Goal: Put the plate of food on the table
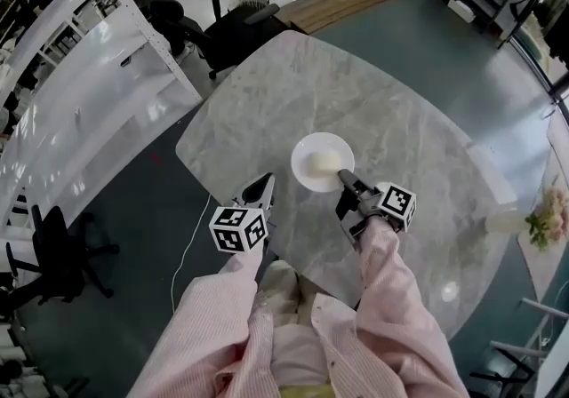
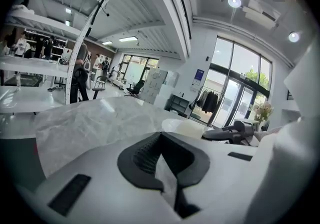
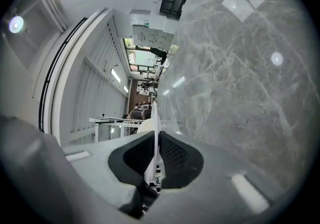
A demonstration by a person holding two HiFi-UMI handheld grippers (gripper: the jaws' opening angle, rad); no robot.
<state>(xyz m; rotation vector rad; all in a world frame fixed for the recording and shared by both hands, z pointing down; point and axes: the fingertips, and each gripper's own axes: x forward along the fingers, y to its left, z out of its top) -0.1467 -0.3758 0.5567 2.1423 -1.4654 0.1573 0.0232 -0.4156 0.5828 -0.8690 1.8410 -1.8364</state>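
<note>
Jaws of the right gripper [image 1: 343,178] pinch the near right rim of the plate [image 1: 307,179], keeping it flat so the food [image 1: 324,161] stays on, at the middle of the tabletop [image 1: 400,103]. The left gripper [image 1: 262,188] waits near left, jaws together and empty.

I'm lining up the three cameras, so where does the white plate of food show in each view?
Head view: plate at centre, over the marble table.
Left gripper view: plate just right of centre.
Right gripper view: plate edge-on at lower centre, a thin white line clamped in the right hand-held gripper.
Shared landmark: the marble table, in all three.
</note>
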